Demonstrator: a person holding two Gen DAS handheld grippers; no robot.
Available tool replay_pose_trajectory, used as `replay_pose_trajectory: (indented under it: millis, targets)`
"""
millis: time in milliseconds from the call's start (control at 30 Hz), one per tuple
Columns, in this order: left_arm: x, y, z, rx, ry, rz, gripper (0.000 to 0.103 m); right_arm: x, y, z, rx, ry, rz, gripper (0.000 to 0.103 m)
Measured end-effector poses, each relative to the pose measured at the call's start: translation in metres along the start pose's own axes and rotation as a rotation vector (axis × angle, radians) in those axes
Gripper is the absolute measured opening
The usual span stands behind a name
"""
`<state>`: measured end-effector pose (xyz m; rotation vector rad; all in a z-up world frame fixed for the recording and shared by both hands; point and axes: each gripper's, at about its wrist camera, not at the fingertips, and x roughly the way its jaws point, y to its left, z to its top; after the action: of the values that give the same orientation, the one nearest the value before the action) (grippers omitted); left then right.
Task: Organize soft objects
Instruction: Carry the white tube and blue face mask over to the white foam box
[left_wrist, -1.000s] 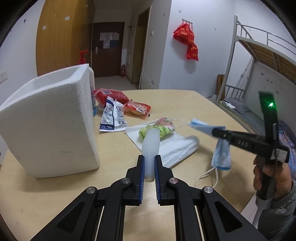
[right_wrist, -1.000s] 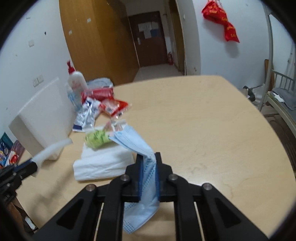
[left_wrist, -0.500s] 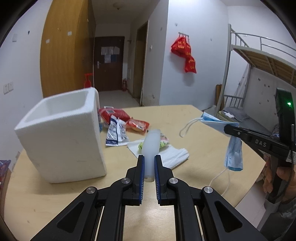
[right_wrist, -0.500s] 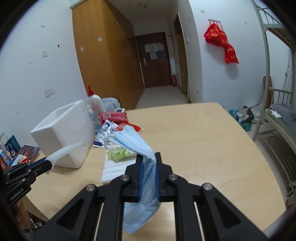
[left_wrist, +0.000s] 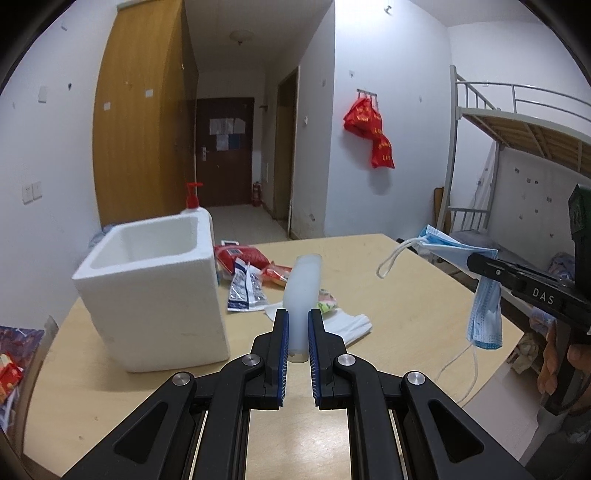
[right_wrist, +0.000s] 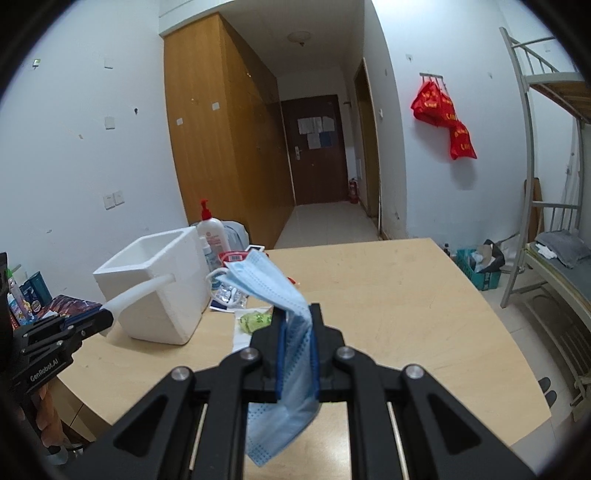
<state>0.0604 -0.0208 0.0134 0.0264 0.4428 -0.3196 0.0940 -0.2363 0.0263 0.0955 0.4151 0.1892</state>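
L gripper (left_wrist: 298, 338) fingers clamped on white tube (left_wrist: 303, 291) | R gripper (right_wrist: 297, 341) fingers pinching blue mask (right_wrist: 275, 291) | chg: both lifted off table (left_wrist: 388, 266) since 1s ago, cam higher | next prob: drop em in foam box (left_wrist: 155, 280), still empty afaict

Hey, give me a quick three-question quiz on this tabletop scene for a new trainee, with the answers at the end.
1. True or false: the foam box holds the blue mask.
2. What does the left gripper grip?
A. a snack packet
B. a whitish soft tube
C. a pump bottle
3. Fill in: the mask is clamped in the ____ gripper.

Key
1. False: the mask hangs from the right gripper, above the table.
2. B: the tube.
3. right
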Motion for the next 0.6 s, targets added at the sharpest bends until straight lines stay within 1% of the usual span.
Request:
replay_pose_trajectory:
  millis: [200,300,500,600]
  targets:
    - [-0.01,0.002,0.003,0.004,-0.017,0.011,0.011,-0.005,0.005,0.001,-0.016,-0.018,0.026,0.014]
    - [-0.017,0.007,0.003,-0.004,-0.024,0.028,0.011,-0.003,0.012,0.003,-0.027,-0.018,0.055,0.014]
    - [-0.03,0.018,0.004,-0.018,-0.038,0.085,0.011,0.006,0.031,0.007,-0.056,-0.022,0.129,0.014]
    - [-0.036,0.028,0.005,-0.028,-0.047,0.127,0.011,0.013,0.042,0.008,-0.072,-0.018,0.171,0.014]
